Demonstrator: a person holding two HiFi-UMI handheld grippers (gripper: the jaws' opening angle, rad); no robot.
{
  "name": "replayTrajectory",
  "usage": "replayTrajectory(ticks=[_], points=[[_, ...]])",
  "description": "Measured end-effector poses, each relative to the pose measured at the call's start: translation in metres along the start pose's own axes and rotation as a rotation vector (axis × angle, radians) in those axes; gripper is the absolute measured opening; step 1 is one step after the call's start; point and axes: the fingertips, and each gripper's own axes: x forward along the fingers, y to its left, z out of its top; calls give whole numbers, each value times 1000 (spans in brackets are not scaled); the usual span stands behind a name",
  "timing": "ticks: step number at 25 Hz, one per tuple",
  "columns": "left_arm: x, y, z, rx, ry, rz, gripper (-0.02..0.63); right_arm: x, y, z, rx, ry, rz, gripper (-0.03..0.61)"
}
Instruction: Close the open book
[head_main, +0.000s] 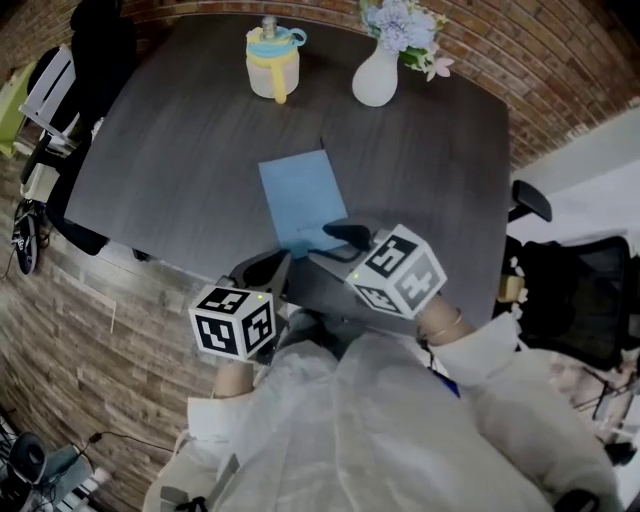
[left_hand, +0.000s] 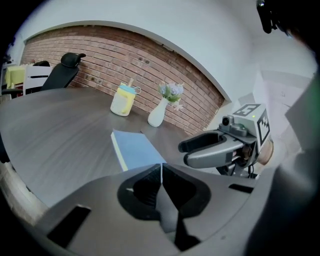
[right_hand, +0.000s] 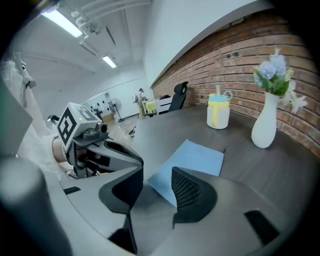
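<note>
The blue book (head_main: 303, 195) lies closed and flat on the dark table (head_main: 170, 140), mid-frame in the head view, below a yellow lidded cup (head_main: 272, 65) and a white flower vase (head_main: 375, 78). The left gripper (head_main: 268, 268), at the book's lower left, has its jaws pressed together and empty. The right gripper (head_main: 345, 236) overlaps the book's lower right corner, jaws apart with nothing between them

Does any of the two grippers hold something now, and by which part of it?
Nothing is held. The left gripper is shut on nothing; the right gripper stands open and empty. The blue book lies closed on the table.
</note>
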Motion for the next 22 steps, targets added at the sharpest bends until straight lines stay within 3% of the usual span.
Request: replayTrajectory(ticks=[7, 13, 22], points=[[-4, -11, 38, 70, -54, 12, 12, -34, -7, 31, 59, -167, -28, 168], [0, -24, 67, 72, -111, 2, 12, -47, -2, 44, 60, -256, -58, 83], [10, -34, 71, 106, -109, 18, 12, -61, -7, 56, 103, -428, -76, 23]])
